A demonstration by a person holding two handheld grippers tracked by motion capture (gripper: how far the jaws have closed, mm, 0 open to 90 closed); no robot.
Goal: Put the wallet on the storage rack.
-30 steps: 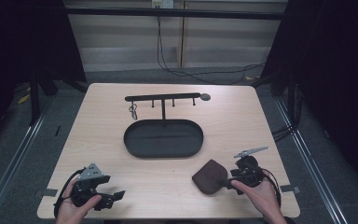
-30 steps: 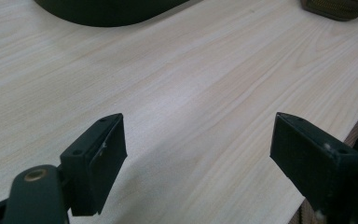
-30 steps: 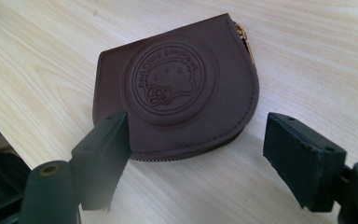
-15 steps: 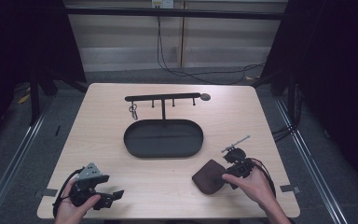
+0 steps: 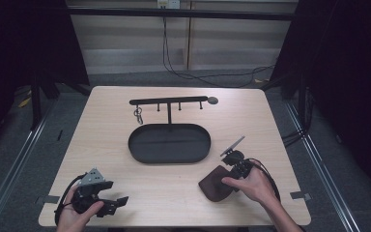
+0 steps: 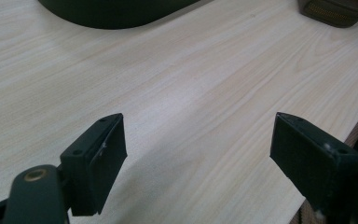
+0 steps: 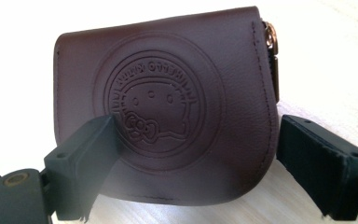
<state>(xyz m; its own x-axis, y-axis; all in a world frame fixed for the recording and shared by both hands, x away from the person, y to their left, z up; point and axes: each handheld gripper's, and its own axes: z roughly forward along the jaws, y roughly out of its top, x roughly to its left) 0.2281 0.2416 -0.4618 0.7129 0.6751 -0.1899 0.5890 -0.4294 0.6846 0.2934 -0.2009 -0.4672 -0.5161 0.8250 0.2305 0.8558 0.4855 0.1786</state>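
**Ana:** Right, biggest first: the wooden table (image 5: 125, 145) is mostly bare, with the dark oval tray (image 5: 169, 143) in the middle and the hook rack (image 5: 169, 101) rising behind it. Where is the wallet?

**Ben:** The brown wallet (image 5: 216, 184) lies flat near the front right edge, well apart from the tray. The right gripper (image 5: 228, 180) sits at its right-hand edge, and in the right gripper view the wallet (image 7: 168, 107) rests partly between the jaws, flap side up. The jaws have just been opening and now stand wide; the pads do not press on the leather.

**Ana:** So how should the grab go?

**Ben:** I'd judge it best to slide further in, so the rounded flap edge sits deep between the pads, keeping the lower jaw flat on the wood to get under the leather. Closing on the very rim could let it slip. Steer off the zipper pull (image 7: 271, 37) on the far corner.

**Ana:** And the other hand?

**Ben:** The left gripper (image 5: 113, 205) rests at the front left, jaws spread with nothing between them but bare wood.

**Ana:** Anything in the way?

**Ben:** Little. The path to the tray looks free; only its raised rim needs clearing. A key ring (image 5: 138, 115) hangs from the rack's left hook, well away.
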